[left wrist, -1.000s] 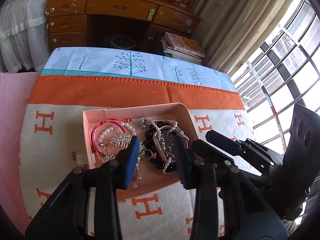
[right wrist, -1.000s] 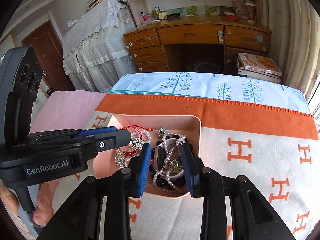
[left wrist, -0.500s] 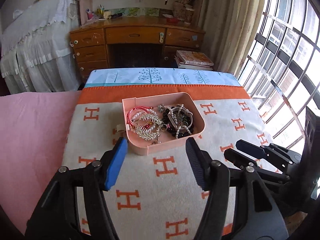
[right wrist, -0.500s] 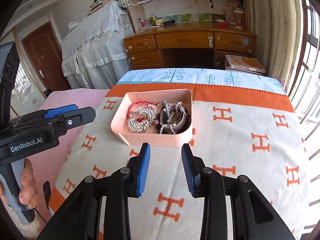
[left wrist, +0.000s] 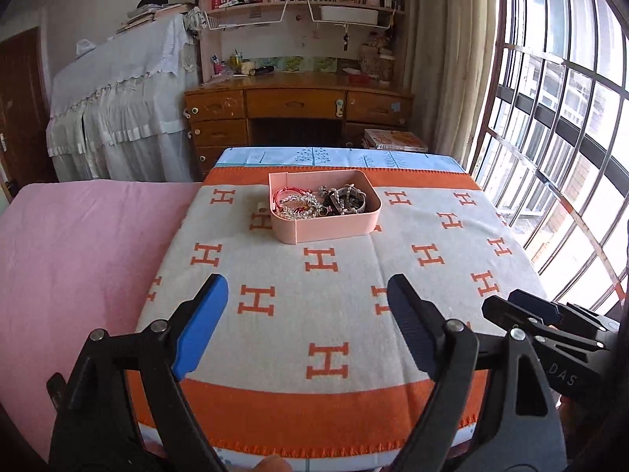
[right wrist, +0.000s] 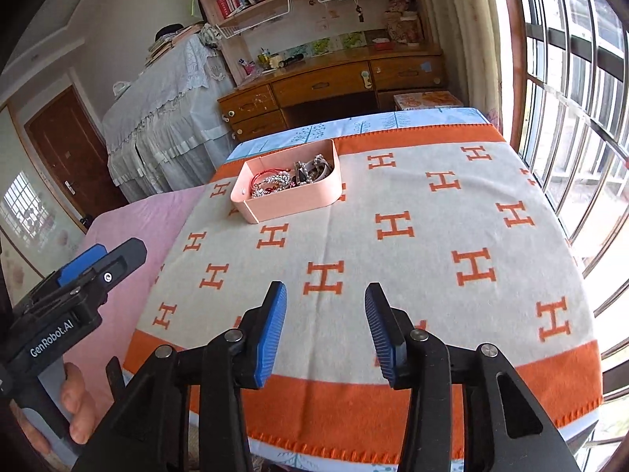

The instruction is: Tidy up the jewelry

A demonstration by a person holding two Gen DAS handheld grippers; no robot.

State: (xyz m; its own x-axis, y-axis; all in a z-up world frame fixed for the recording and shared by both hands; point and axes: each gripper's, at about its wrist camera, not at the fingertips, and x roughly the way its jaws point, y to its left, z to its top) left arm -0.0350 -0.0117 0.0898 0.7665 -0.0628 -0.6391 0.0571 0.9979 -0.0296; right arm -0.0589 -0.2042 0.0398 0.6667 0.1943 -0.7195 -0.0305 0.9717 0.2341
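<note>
A pink tray [left wrist: 326, 232] [right wrist: 291, 200] full of tangled jewelry [left wrist: 318, 202] [right wrist: 291, 179], with pearls, a red cord and dark beads, sits at the far side of the H-patterned blanket [left wrist: 326, 299]. My left gripper [left wrist: 306, 295] hangs over the blanket's near part, far back from the tray, its jaws opening wide with nothing between them. My right gripper [right wrist: 325, 303] is likewise well short of the tray, jaws opening and empty. Each gripper shows at the edge of the other's view.
A pink sheet [left wrist: 78, 255] covers the surface left of the blanket. Beyond the table stand a wooden desk [left wrist: 298, 114], a cloth-draped cabinet [left wrist: 118, 102] and bookshelves. Barred windows [left wrist: 558, 137] run along the right. A hand [right wrist: 74, 413] grips the left tool's handle.
Both grippers pulled back from right over the tray to the blanket's near edge and rose. Their jaws spread wider, the left most. The tray's jewelry stays in place.
</note>
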